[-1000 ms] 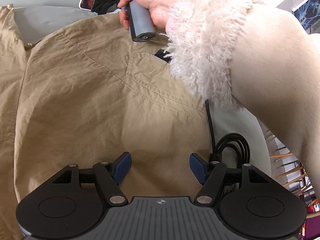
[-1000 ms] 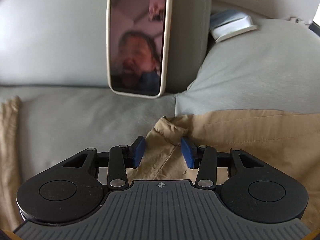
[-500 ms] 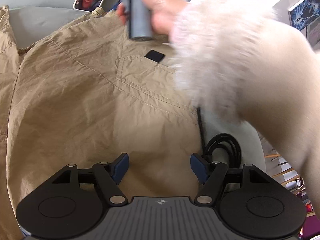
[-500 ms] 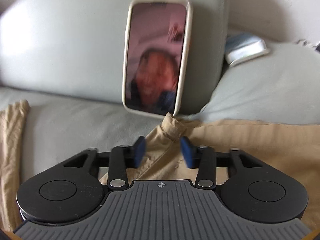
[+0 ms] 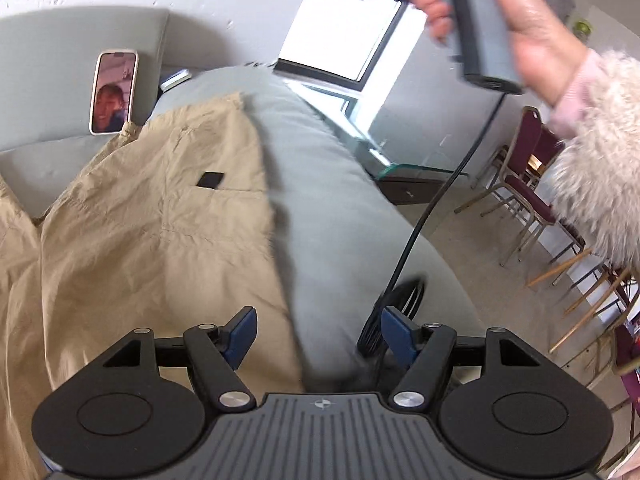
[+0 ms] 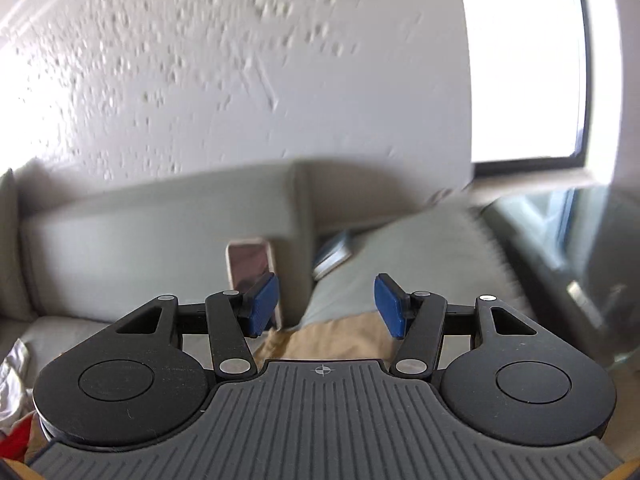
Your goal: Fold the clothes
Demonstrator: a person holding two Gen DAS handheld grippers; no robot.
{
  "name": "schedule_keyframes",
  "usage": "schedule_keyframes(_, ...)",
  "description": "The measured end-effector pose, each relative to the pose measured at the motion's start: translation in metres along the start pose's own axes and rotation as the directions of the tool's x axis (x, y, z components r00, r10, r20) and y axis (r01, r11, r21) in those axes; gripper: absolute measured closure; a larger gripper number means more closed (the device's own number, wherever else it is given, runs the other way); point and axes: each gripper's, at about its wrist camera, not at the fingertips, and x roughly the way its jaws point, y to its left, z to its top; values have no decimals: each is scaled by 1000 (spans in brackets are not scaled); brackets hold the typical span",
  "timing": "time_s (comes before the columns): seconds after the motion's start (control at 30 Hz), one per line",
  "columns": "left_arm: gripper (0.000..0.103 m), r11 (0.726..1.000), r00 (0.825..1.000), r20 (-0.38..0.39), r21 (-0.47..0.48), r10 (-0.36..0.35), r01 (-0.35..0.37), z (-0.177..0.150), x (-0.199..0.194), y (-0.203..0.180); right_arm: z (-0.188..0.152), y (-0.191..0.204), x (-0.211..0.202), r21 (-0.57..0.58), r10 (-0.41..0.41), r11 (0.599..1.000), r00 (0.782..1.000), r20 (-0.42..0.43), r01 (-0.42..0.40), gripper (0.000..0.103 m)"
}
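Note:
A tan garment (image 5: pixel 160 220) with a pocket and a small black tag lies spread on the grey sofa cushion (image 5: pixel 328 200). My left gripper (image 5: pixel 318 334) hovers open over the garment's right edge, with nothing between its blue pads. A hand in a fluffy cream sleeve (image 5: pixel 600 184) holds the right gripper's grey handle (image 5: pixel 480 36) high at the top right. In the right wrist view, my right gripper (image 6: pixel 326 306) is open and empty in the air. A strip of the tan garment (image 6: pixel 332 340) shows far below it.
A phone (image 5: pixel 113 92) leans on the sofa back (image 6: pixel 160 240), with a small book (image 6: pixel 332 258) beside it. A black cable (image 5: pixel 432 208) hangs down to a coil by the cushion. A glass table (image 5: pixel 400 160) and chairs (image 5: pixel 532 184) stand right. White cloth (image 6: pixel 12 376) lies at the left.
The right gripper let go of the garment's corner, opened wider and rose high above the sofa. The left gripper lifted and shifted right, from over the cloth's middle to its right edge.

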Motion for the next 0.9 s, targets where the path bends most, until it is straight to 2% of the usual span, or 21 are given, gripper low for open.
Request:
schedule_keyframes(0.13,35,1000,998,-58,11,-11,12,-29,-33,-25,17,-27,-86,-51,-72,996,994,78,77,35)
schedule_keyframes(0.27,35,997,993,-93,30,68,-65,-54,-46,-25,6,-55,-127,-26,-98,995,994,46,99,35)
schedule_keyframes(0.37,35,992,988,-96,6,125,-125,-68,-57,-12,-27,-69,-133,55,-50,997,999,-18,50,33)
schedule_keyframes(0.43,35,984,984,-84,-64,158,-164,-70,-66,4,-61,-66,-128,88,-5,996,997,-82,12,33)
schedule_keyframes(0.53,35,968,979,-37,-146,201,-204,-77,-86,19,-120,-51,-116,107,69,993,982,-174,-50,33)
schedule_keyframes(0.63,39,963,972,-24,-135,233,-234,-83,-89,20,-169,-34,-110,123,132,987,960,-246,-104,33)
schedule_keyframes(0.7,42,965,969,-19,-94,245,-246,-86,-87,14,-193,-27,-104,144,157,982,946,-282,-120,34)
schedule_keyframes(0.8,44,969,969,-3,14,248,-248,-90,-79,-5,-216,-24,-102,168,144,981,944,-298,-96,35)
schedule_keyframes(0.9,38,952,964,17,148,267,-266,-92,-63,-25,-228,-27,-100,201,149,976,942,-301,-90,35)
